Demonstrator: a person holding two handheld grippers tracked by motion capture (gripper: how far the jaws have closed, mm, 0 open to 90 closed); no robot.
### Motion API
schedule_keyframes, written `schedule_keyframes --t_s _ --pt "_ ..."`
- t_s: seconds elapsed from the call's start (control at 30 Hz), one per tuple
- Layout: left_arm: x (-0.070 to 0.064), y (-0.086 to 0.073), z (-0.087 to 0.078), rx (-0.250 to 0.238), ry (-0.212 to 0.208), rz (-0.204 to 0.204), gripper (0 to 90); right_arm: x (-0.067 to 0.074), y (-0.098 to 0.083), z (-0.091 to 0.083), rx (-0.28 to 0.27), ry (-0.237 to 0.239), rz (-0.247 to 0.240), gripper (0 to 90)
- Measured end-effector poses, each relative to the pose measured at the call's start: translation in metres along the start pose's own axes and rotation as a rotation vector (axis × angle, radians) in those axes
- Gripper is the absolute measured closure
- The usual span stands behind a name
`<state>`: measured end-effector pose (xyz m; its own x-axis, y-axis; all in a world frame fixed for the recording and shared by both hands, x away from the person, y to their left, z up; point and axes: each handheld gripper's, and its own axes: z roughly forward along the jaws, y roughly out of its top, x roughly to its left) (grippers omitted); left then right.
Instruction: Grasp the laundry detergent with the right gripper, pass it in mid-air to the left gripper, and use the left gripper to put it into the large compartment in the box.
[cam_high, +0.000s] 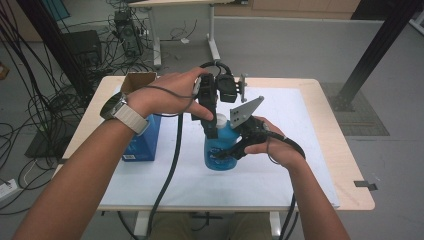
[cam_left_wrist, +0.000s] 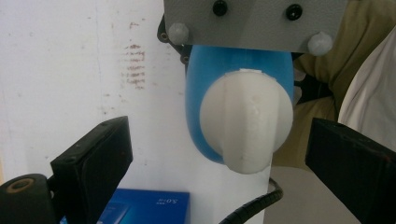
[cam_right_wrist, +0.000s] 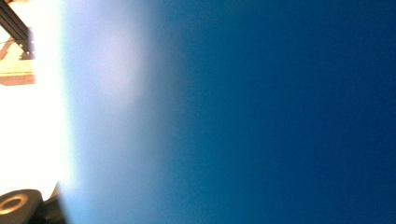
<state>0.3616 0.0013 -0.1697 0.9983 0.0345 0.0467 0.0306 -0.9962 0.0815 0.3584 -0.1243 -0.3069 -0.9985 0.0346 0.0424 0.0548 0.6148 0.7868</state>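
Counter (cam_high: 320, 100): pale wood under a white mat; everything sits on the mat.
Box (cam_high: 142, 142): blue, at the left of the mat, well apart from the work.
Bottle (cam_high: 220, 150): blue, upright at the mat's centre, held from the right side; its body is pressed close against the right gripper's camera.
Right gripper (cam_high: 240, 145): low against the bottle's right side; it seems clenched on the body, but I cannot tell for sure, as the fingers are hidden.
Left gripper (cam_high: 212, 127): above the bottle, pointing down; its fingers (cam_left_wrist: 93, 158) are spread wide, one each side of the cap, touching nothing.
Cap (cam_left_wrist: 247, 121): white, ridged, centred between the left fingers.
Step, as I judge it: closing on the cap to twist it.
Doing it well: come straight down, centre the cap, let the pads meet its flats squarely, and keep the body steady against the turn.
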Motion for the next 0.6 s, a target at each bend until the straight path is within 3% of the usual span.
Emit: schedule_keyframes --t_s 0.6 --pt "0.0003 0.0000 -0.0001 -0.001 -0.001 0.002 7.9 -0.0010 -0.0006 -0.0001 0.003 0.002 0.007 43.5"
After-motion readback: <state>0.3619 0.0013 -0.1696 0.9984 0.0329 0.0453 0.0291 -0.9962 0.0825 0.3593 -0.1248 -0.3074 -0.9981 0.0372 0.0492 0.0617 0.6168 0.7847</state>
